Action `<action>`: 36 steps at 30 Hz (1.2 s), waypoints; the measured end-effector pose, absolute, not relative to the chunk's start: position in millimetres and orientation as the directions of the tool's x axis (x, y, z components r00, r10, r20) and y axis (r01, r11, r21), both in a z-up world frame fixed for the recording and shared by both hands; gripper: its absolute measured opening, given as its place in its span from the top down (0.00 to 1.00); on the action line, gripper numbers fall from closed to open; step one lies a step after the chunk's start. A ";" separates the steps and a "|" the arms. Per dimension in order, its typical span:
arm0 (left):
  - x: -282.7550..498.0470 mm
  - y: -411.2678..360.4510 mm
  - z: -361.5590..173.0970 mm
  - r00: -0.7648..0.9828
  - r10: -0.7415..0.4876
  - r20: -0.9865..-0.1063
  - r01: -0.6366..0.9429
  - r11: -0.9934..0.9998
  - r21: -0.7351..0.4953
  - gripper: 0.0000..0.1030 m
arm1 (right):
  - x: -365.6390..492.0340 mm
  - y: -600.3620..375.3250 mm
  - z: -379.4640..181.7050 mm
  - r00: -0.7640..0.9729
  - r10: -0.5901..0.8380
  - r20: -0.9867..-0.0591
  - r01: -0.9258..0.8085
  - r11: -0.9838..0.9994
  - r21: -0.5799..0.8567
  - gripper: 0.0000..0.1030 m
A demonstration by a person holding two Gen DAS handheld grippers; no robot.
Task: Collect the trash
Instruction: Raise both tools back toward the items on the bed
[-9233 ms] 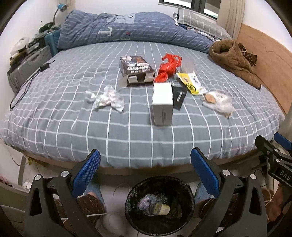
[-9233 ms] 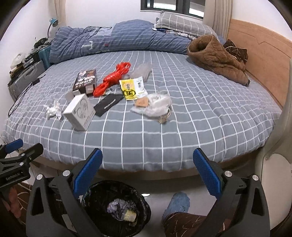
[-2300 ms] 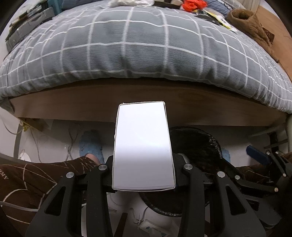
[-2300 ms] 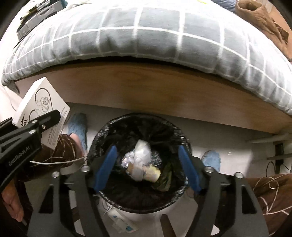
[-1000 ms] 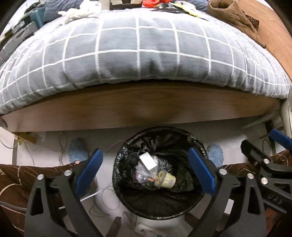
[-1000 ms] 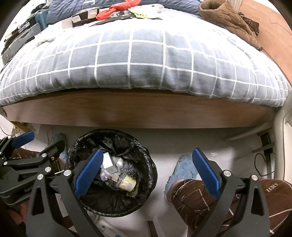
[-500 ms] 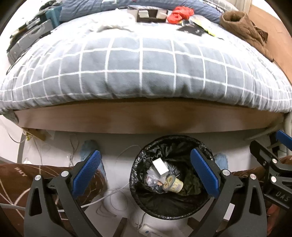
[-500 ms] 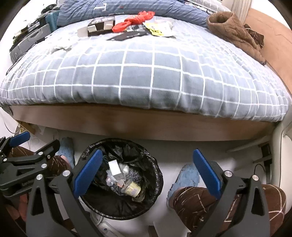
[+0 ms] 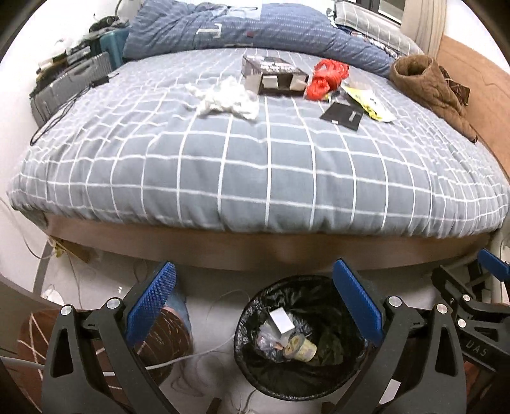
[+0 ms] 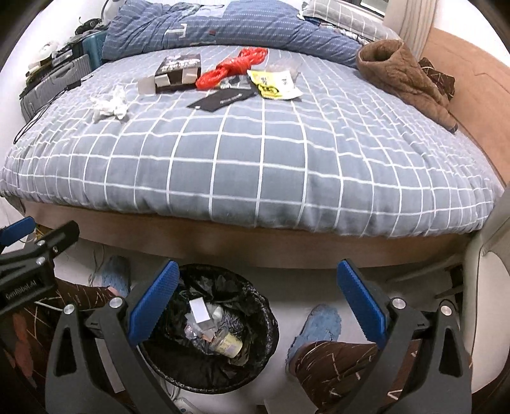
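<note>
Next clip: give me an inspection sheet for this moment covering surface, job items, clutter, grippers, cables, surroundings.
Surface: bed with grey checked cover, litter lying toward its far side.
Job's things: crumpled tissue, dark carton, red plastic bag, black card and yellow packet on the bed; trash bin on the floor, with a white box and a cup inside.
Clutter: brown jacket, blue duvet.
Grippers: left gripper and right gripper open, empty.
Cables: white cable on the floor; black cord on the bed's left edge.
Surroundings: suitcases left, wooden headboard right.
</note>
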State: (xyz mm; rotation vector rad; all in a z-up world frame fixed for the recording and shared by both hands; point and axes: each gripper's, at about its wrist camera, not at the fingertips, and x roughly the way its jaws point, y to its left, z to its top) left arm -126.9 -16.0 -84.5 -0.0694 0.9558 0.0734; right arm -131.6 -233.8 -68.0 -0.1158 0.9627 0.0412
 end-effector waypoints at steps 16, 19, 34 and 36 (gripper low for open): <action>-92.0 12.0 -40.4 0.607 0.076 -0.791 -0.142 0.990 -0.014 0.06 | -95.5 -226.1 -24.2 0.626 0.001 -0.780 -0.103 0.991 -0.082 0.07; -78.7 18.6 -35.4 0.612 0.090 -0.786 -0.154 0.988 -0.007 0.06 | -80.6 -223.0 -19.4 0.631 0.005 -0.776 -0.108 0.991 -0.081 0.07; 16.1 43.9 -41.3 0.611 0.109 -0.784 -0.163 0.987 0.010 0.06 | 39.2 -231.6 -23.0 0.640 -0.034 -0.768 -0.095 0.988 -0.123 0.07; 32.9 45.0 -46.1 0.608 0.104 -0.787 -0.153 0.988 0.013 0.06 | 61.6 -235.0 -27.3 0.637 -0.038 -0.770 -0.085 0.989 -0.119 0.07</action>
